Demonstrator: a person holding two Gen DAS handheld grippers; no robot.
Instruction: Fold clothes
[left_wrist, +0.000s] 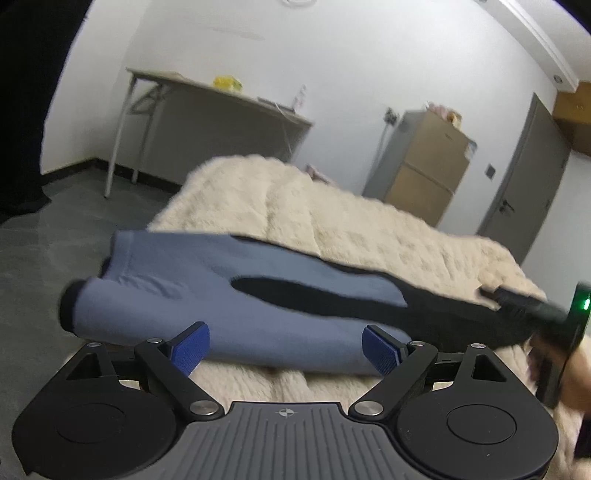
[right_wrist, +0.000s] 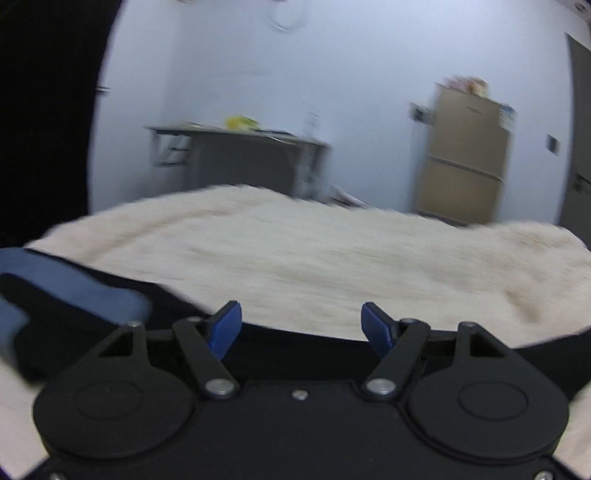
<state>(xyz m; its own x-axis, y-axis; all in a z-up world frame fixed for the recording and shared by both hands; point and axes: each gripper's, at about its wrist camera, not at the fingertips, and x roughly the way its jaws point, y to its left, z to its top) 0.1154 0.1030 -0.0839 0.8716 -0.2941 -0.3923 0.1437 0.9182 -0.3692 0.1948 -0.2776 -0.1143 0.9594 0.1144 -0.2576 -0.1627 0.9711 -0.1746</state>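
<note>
A blue and black garment (left_wrist: 229, 295) lies stretched across the near part of a cream fluffy blanket (left_wrist: 332, 221) on a bed. My left gripper (left_wrist: 286, 347) stands open at the garment's near edge; its blue pads (left_wrist: 192, 347) flank the blue cloth without pressing it. At the right of the left wrist view, my right gripper (left_wrist: 532, 306) shows blurred over the garment's black end, held by a hand (left_wrist: 576, 373). In the right wrist view, the right gripper (right_wrist: 301, 325) is open above the black cloth (right_wrist: 295, 343), with nothing between its pads. The blue part (right_wrist: 74, 284) lies to the left.
A folding table (left_wrist: 221, 96) with a yellow item (left_wrist: 227, 82) stands by the far wall. A brown fridge (left_wrist: 428, 162) and a grey door (left_wrist: 524, 177) are at the back right. A dark curtain (left_wrist: 22, 110) hangs on the left, above the grey floor (left_wrist: 55, 240).
</note>
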